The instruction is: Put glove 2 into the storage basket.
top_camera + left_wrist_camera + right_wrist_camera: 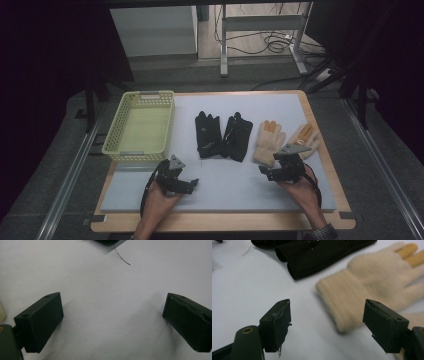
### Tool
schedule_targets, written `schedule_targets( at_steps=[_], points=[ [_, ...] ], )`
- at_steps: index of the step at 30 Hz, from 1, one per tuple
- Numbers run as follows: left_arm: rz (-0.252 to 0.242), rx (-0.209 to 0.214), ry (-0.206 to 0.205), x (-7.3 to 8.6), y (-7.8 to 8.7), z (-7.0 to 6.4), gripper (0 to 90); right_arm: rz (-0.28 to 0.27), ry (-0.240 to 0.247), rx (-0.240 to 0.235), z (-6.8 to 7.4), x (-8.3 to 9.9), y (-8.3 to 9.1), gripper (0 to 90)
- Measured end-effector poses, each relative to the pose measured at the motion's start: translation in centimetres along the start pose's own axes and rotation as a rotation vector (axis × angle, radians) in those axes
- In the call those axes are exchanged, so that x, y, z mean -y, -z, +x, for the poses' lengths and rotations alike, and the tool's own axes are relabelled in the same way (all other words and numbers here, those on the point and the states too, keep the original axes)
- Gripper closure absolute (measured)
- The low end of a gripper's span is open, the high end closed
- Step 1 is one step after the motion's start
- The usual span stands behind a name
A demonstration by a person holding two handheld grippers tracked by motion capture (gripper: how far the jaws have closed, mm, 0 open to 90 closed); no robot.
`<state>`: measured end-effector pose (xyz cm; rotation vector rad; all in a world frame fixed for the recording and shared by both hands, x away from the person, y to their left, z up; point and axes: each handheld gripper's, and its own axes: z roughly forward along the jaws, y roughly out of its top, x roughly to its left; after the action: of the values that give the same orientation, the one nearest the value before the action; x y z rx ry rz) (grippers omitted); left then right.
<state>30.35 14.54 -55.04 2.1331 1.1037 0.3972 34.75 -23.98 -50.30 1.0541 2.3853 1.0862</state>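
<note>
The left claw [112, 320] stood wide open, its two black jaws at seven and four o'clock over the pale surface [100, 290]. A loose dark thread [121, 258] lay near twelve o'clock.

cream glove [367, 287] — flat (cuff toward camera) | beside black glove [319, 255]

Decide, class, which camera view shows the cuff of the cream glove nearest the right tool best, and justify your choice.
The right gripper view: the ribbed cuff lies close up between the open jaws of the right tool. The high view shows that cream glove whole but small, its cuff partly behind the tool. The left gripper view faces bare mat.
</note>
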Motion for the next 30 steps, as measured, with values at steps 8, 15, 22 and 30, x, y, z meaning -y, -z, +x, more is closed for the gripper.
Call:
schedule_targets(
  at_steps=[8,15,22,30],
  points=[
    [0.000,0.000,0.000,0.0,0.0,0.0,3.5,0.000,0.006,-0.010,0.2,-2.5,-1.7,22.0],
    [0.000,0.000,0.000,0.0,0.0,0.0,3.5,-0.006,0.003,-0.008,0.2,-4.7,-3.7,21.7],
    [0.000,0.001,0.000,0.0,0.0,0.0,3.5,0.016,0.014,0.008,-0.7,-7.5,-6.1,26.4],
    [-0.001,0.001,0.000,0.0,0.0,0.0,3.5,0.061,0.028,0.035,-1.2,-9.8,-10.1,34.2]
  ],
)
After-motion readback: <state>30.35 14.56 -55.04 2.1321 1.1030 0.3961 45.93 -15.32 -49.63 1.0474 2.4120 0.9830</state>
